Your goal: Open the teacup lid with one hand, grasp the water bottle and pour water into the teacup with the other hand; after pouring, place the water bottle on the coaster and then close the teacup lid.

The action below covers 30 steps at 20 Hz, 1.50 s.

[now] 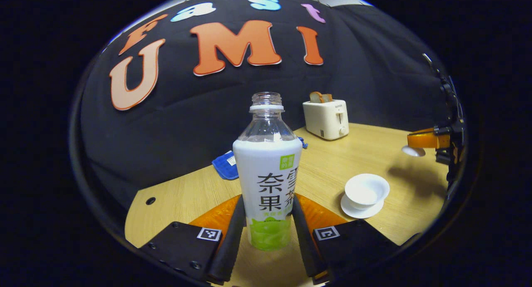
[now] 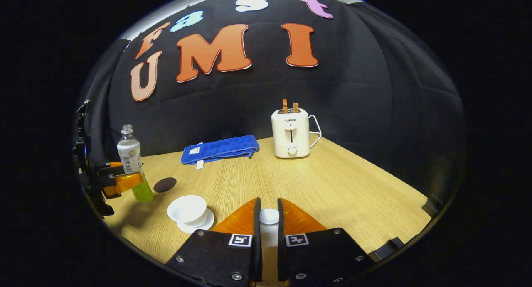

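Note:
My left gripper (image 1: 268,206) is shut on the uncapped water bottle (image 1: 267,170), which has a white and green label and stands upright between the fingers. The open white teacup (image 1: 366,190) sits on its saucer to the right of the bottle. My right gripper (image 2: 269,204) is shut on the small white teacup lid (image 2: 269,216), held over the table. In the right gripper view the bottle (image 2: 129,156) leans slightly in the left gripper (image 2: 129,181), just left of the dark round coaster (image 2: 165,184) and behind the teacup (image 2: 188,208). At the far right of the left gripper view, the right gripper (image 1: 419,145) holds the lid (image 1: 413,151).
A white toaster (image 2: 291,133) with bread slices stands at the back of the wooden table (image 2: 341,187). A folded blue cloth (image 2: 220,149) lies left of it near the wall. The table's right half is bare wood.

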Motion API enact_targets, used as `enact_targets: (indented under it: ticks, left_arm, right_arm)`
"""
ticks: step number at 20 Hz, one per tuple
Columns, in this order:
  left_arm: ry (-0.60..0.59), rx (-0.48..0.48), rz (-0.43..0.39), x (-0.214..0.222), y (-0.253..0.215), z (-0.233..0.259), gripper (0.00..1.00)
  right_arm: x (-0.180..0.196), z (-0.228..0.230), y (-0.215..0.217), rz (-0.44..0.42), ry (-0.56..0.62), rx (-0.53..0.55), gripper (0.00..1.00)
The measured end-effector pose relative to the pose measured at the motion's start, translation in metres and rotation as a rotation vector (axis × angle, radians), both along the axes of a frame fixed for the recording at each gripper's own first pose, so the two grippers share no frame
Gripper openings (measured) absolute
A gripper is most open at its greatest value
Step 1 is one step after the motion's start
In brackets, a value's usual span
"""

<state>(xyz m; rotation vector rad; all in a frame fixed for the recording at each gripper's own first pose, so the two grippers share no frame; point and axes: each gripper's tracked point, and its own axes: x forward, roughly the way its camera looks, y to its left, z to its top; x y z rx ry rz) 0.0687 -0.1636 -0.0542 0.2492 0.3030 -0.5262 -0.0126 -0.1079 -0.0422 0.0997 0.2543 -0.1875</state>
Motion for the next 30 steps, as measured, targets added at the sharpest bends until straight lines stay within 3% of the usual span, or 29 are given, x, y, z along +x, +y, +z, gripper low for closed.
enact_targets:
  ticks: [1,2,4,8,14,24,30]
  left_arm:
    - [0.023,-0.056,0.014,0.004,0.006,0.005,0.67]
    - [0.033,-0.109,0.031,0.01,0.011,0.012,0.63]
    - [0.025,-0.152,0.075,0.027,0.027,0.02,0.65]
    - [-0.007,-0.128,0.112,0.071,0.038,0.014,0.67]
    - [0.0,-0.106,0.084,0.098,0.015,-0.006,0.65]
    - [0.044,-0.209,0.154,0.112,0.026,-0.026,0.66]
    - [0.053,-0.181,0.158,0.112,0.027,-0.031,0.66]
  right_arm:
    - [0.0,0.002,0.0,0.001,-0.001,-0.003,0.15]
    - [0.0,0.003,0.0,0.002,-0.002,-0.008,0.15]
    - [0.001,0.005,-0.001,-0.002,0.0,-0.019,0.15]
    - [0.006,0.003,-0.005,-0.014,0.008,-0.024,0.15]
    - [0.015,-0.002,-0.005,-0.016,0.028,-0.03,0.15]
    - [0.02,-0.007,-0.007,-0.022,0.051,-0.033,0.15]
    - [0.021,-0.008,-0.005,-0.015,0.055,-0.03,0.15]
